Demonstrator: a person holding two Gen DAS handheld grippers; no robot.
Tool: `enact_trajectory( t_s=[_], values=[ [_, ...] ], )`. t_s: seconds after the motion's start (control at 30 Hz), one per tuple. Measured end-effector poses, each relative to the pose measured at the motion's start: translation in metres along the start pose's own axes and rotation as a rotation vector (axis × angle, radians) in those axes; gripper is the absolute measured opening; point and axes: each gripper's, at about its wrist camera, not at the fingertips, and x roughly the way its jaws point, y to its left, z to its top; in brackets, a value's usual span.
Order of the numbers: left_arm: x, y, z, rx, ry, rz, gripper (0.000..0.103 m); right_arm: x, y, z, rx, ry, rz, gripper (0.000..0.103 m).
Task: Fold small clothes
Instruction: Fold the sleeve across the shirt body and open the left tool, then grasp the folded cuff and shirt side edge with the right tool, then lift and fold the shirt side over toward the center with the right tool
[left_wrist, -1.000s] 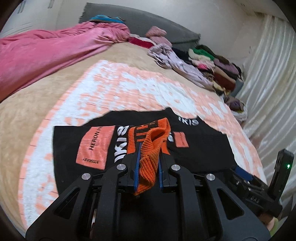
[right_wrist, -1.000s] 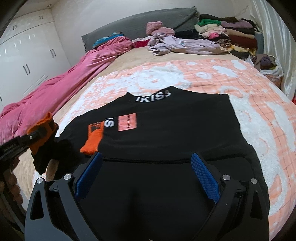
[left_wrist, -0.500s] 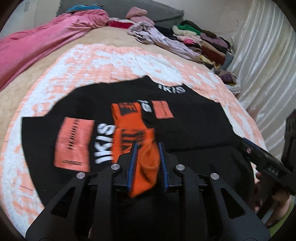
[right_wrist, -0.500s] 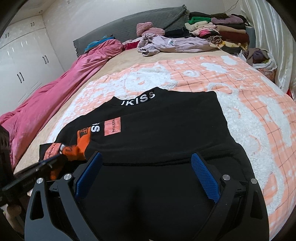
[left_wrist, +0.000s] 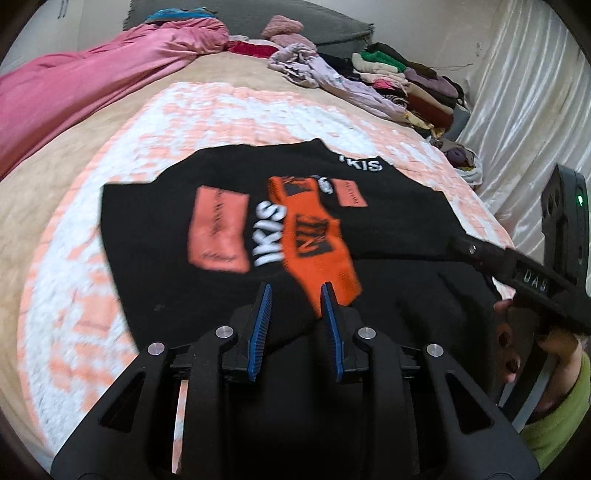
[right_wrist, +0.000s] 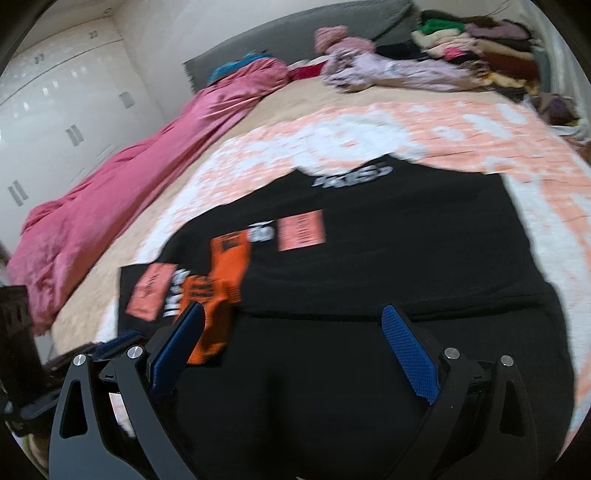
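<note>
A black sweater (left_wrist: 388, 221) with white lettering and orange patches lies flat on the bed. Its orange cuff and sleeve (left_wrist: 314, 236) lie folded across its front. My left gripper (left_wrist: 295, 291) is open just above the sleeve's near end, with the cuff tip beside its right finger. The sweater (right_wrist: 388, 266) and the orange sleeve (right_wrist: 221, 280) also show in the right wrist view. My right gripper (right_wrist: 291, 325) is open and empty above the sweater's hem. The right gripper's body shows at the right of the left wrist view (left_wrist: 532, 280).
An orange and white blanket (left_wrist: 258, 107) covers the bed under the sweater. A pink duvet (left_wrist: 92, 74) lies bunched at the left. A lilac garment (left_wrist: 325, 74) and stacked folded clothes (left_wrist: 413, 85) sit at the far right. A white curtain (left_wrist: 535, 92) hangs on the right.
My left gripper carried the orange cuff across the sweater, laid it down and opened. The right gripper stayed open and shifted slightly over the hem.
</note>
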Motion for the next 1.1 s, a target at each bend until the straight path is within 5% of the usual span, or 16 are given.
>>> enact_trajectory(
  t_s=[0.17,0.4,0.53,0.7,1.1],
  values=[
    [-0.008,0.006,-0.016,0.009,0.005,0.001,0.019,0.026,0.026,-0.001,-0.013,0.097,0.116,0.080],
    [0.000,0.006,-0.031,0.015,0.039,0.001,0.019,0.065,0.052,-0.004,-0.052,0.211,0.166,0.054],
    [0.002,0.006,-0.035,0.013,0.049,-0.001,0.021,0.083,0.059,-0.005,-0.059,0.242,0.178,0.030],
    [0.004,0.005,-0.034,0.014,0.048,-0.007,0.025,0.079,0.072,-0.001,-0.095,0.186,0.200,0.011],
    [0.015,0.006,-0.038,0.001,0.073,-0.006,0.025,0.005,0.066,0.041,-0.188,-0.110,0.102,0.009]
  ],
)
